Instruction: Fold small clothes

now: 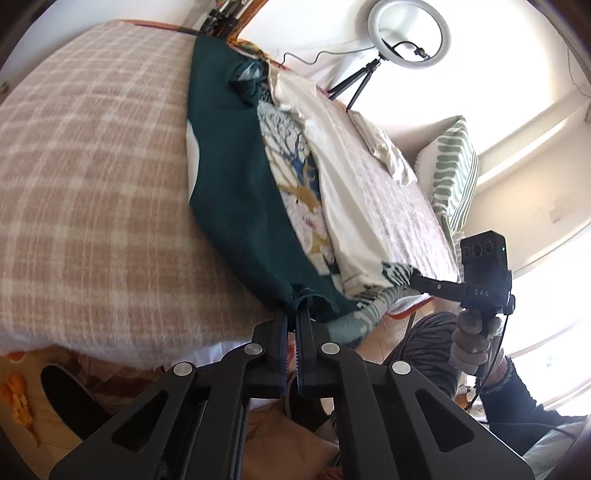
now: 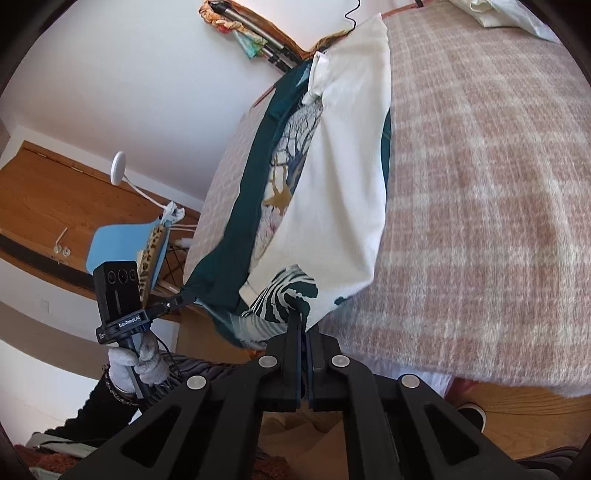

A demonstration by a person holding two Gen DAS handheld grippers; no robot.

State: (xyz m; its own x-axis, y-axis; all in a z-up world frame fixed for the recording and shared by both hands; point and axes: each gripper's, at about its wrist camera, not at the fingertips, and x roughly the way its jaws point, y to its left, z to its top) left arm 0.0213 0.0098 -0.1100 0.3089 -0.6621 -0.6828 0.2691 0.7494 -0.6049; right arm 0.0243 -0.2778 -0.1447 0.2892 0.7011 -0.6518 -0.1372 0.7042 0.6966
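A small garment in dark teal with a cream side and a tree and zebra print lies stretched along the bed's near edge. My left gripper is shut on its teal corner. My right gripper is shut on the zebra-print corner. The right gripper shows in the left wrist view at the garment's other end. The left gripper shows in the right wrist view. The garment hangs taut between the two.
A pink and cream plaid blanket covers the bed. More cream clothes and a green striped pillow lie at the far end. A ring light on a tripod stands behind. A blue chair stands beside the bed.
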